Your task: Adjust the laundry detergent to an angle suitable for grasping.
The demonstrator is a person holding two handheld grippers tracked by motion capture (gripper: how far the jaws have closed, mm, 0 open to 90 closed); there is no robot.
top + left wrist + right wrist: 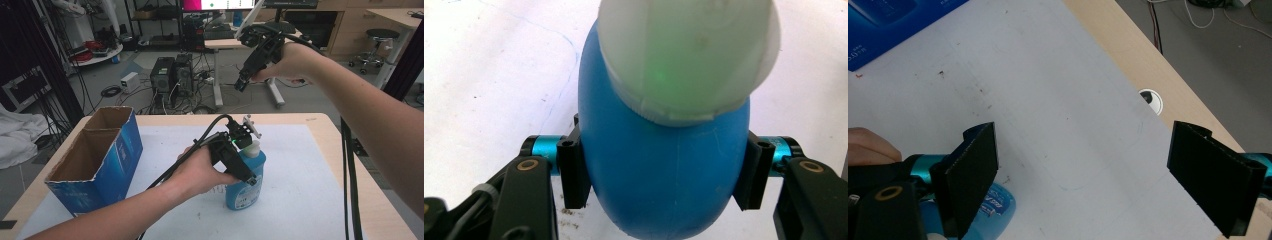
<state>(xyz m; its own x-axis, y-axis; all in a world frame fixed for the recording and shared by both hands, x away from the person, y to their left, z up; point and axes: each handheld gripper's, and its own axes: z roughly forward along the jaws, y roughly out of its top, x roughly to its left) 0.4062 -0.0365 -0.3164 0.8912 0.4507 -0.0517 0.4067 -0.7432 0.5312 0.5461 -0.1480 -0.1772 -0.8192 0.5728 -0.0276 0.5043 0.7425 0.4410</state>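
The open cardboard box (95,160) blocks the table's (320,125) left edge. The blue bottle (246,182) stands near the front middle; the far and right stretches lie free.

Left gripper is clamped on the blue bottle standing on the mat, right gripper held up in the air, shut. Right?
Not quite. The right gripper is open; the right gripper view shows its fingers wide apart. The left gripper does clamp the standing blue bottle.

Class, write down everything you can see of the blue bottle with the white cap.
The blue plastic bottle stands upright on the white mat near the table's middle. Its body is smooth, oval in cross-section, with a printed label low on its side. A white cap tops it. The left gripper is shut on its body, pads pressing both sides.
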